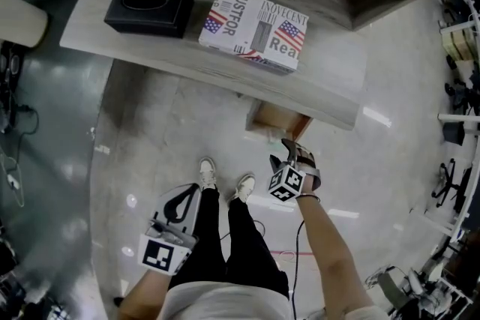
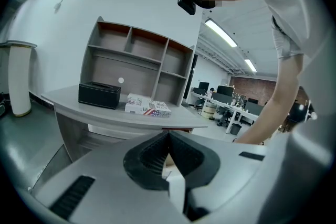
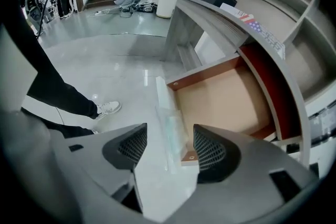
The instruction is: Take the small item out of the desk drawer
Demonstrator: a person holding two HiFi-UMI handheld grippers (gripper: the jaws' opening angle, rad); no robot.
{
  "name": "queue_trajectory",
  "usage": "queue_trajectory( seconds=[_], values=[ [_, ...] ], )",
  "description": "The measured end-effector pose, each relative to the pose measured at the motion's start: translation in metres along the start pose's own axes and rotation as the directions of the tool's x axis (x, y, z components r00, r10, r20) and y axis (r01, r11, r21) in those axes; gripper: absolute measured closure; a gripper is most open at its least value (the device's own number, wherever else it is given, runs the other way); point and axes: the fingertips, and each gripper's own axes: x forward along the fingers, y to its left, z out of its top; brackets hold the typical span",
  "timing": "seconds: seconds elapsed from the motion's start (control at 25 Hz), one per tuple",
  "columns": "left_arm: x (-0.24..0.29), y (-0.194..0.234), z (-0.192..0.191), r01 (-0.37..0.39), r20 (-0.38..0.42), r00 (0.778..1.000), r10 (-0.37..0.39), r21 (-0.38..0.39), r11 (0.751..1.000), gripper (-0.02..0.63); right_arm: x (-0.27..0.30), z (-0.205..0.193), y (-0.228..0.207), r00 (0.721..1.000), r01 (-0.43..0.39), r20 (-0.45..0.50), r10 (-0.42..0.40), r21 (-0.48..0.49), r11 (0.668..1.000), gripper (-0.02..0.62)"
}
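Trousered legs point(image 1: 225, 236), two claws, and a drawer point(image 1: 276, 120) standing open.
Head view: the left claw point(image 1: 180, 204) hangs at 7 o'clock beside the legs. The right claw point(image 1: 294, 148) sits at the drawer's front, below the surface point(image 1: 330, 79) carrying a black box point(image 1: 148, 7) and a printed box point(image 1: 255, 30). Left gripper view: the jaws are pressed together. Right gripper view: the jaws stand apart, with the drawer's front edge and its clear strip point(image 3: 168, 118) between them, untouched. I cannot make out the small item.

The open drawer point(image 3: 220, 97) is reachable from above; the desktop point(image 3: 215, 16) overhangs its rear.
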Motion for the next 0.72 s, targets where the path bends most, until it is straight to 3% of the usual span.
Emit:
queue_trajectory(
  seconds=[0.24, 0.48, 0.72],
  values=[
    [0.0, 0.005, -0.005, -0.003, -0.017, 1.0, 0.003, -0.007, 1.0, 0.588, 0.012, 0.0, 0.001, 0.999, -0.012, -0.033, 0.012, 0.0, 1.0, 0.32],
    [0.003, 0.005, -0.003, 0.005, -0.009, 1.0, -0.005, -0.005, 1.0, 0.588, 0.008, -0.001, -0.003, 0.999, 0.01, -0.038, -0.01, -0.002, 1.0, 0.506],
    [0.003, 0.0, 0.008, 0.019, 0.013, 1.0, -0.019, 0.012, 1.0, 0.588, -0.005, -0.005, -0.01, 0.998, 0.043, -0.039, -0.042, 0.036, 0.998, 0.565]
  ],
)
